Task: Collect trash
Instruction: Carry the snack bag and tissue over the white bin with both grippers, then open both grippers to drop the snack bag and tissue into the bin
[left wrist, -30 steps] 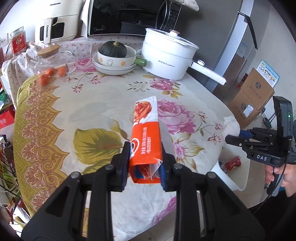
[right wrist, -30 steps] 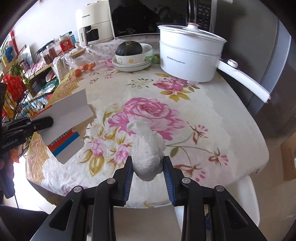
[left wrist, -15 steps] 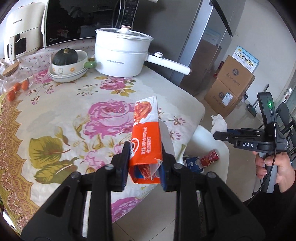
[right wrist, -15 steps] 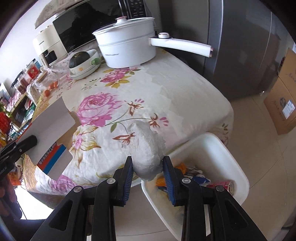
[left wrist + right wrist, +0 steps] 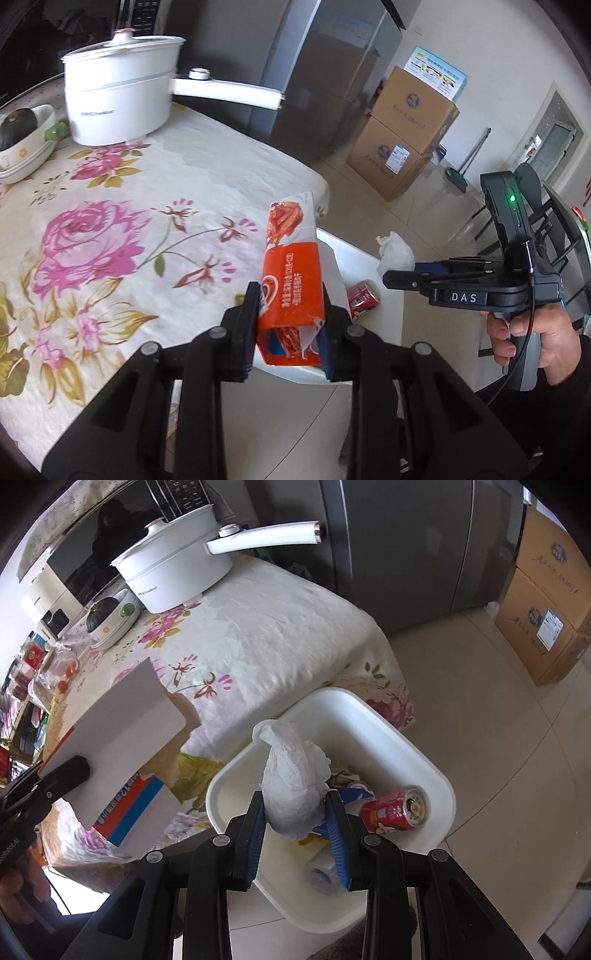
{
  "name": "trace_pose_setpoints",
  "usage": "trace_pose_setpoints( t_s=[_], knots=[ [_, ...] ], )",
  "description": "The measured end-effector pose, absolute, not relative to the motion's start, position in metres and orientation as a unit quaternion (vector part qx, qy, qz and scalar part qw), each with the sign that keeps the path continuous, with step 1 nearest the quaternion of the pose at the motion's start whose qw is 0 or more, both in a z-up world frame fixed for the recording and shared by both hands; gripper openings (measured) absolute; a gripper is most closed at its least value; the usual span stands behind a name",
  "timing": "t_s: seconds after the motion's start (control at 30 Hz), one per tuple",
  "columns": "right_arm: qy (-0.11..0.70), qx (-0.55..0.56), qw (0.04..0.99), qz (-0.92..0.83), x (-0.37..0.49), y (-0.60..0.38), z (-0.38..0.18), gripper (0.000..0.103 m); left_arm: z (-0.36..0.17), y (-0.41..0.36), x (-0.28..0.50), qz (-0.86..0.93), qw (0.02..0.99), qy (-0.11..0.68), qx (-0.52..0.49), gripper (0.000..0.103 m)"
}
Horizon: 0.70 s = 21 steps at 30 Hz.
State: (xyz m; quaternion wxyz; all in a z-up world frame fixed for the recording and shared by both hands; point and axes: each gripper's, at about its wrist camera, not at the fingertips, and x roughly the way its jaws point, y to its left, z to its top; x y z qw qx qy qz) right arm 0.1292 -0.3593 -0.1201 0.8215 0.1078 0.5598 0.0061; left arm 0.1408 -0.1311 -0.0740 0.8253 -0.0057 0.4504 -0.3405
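Carton (image 5: 291, 288): orange, red food print. Tissue (image 5: 295, 782): white. Bin (image 5: 399, 738): white. Can (image 5: 393, 808): red. Table (image 5: 140, 221) cloth: cream, pink roses, olive leaves. Pot (image 5: 118, 99): white. Boxes (image 5: 406, 129): brown.

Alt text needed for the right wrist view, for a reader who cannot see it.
The right gripper clamps a crumpled white tissue above a white bin on the floor that holds a red can and other scraps. At left, the left gripper holds a flattened carton over the floral tablecloth.
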Motion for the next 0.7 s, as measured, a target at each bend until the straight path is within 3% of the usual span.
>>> trace_pose_setpoints(
  t_s=[0.37,0.43,0.5,0.7],
  knots=[
    [0.579,0.119,0.806,-0.022,0.116,-0.402,-0.135,0.033,-0.100,-0.197,0.135,-0.359,0.812,0.457,0.060,0.032],
    [0.583,0.119,0.804,-0.023,0.116,-0.404,-0.137,0.034,-0.102,-0.198,0.135,-0.348,0.817,0.455,0.073,0.039],
    [0.585,0.118,0.802,-0.023,0.116,-0.405,-0.138,0.034,-0.103,-0.198,0.135,-0.330,0.824,0.455,0.075,0.068],
    [0.588,0.116,0.801,-0.021,0.116,-0.403,-0.139,0.034,-0.103,-0.191,0.137,-0.310,0.831,0.455,0.077,0.078]
  ],
)
